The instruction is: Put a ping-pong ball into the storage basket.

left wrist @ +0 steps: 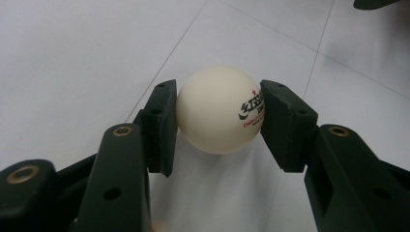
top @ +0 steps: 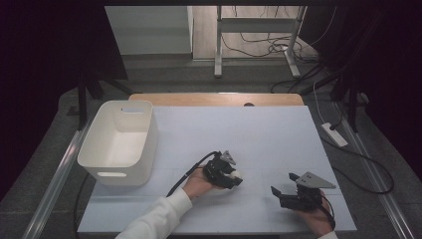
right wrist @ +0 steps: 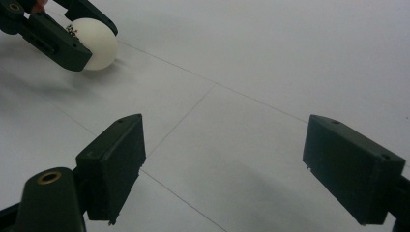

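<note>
Jaws around star-printed white ball [left wrist: 220, 110]

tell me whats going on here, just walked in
A person at a table holds a two-jaw gripper in each hand. The left gripper is shut on a white ping-pong ball, both pads pressing its sides, low over the white table surface. The right gripper sits nearby with its jaws wide open and nothing between them. A white bin stands at the table's left side, away from both grippers.
</note>
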{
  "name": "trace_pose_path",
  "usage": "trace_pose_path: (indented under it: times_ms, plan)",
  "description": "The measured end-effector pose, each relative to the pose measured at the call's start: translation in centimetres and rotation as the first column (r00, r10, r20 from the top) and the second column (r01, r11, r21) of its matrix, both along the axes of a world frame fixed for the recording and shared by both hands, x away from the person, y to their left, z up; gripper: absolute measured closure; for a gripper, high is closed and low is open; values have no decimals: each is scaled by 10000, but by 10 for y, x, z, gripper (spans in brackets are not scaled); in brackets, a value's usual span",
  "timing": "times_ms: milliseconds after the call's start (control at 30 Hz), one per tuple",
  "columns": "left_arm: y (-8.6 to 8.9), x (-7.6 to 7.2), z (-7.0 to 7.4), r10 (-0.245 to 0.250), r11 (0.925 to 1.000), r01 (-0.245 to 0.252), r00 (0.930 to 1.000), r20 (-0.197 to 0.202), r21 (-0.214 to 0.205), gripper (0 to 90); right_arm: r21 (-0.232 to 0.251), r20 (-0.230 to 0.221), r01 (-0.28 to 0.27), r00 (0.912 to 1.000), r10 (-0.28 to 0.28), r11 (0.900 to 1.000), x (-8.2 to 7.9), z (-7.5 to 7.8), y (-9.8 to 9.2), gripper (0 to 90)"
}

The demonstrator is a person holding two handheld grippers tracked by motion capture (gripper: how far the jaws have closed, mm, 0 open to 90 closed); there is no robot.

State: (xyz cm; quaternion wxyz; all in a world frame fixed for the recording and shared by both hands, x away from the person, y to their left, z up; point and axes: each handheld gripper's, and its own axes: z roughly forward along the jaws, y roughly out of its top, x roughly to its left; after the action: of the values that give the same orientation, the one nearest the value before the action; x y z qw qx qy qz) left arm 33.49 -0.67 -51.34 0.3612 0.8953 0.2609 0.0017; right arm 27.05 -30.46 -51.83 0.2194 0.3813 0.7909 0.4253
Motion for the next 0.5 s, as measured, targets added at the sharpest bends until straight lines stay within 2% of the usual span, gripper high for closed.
trace_pose_path:
  times_ms: [500]
  plan:
    - [9,-3,11,175,9995,-165,9991,375,-263,508,-2,2,43,10000,-43,10000,0,0,0,151]
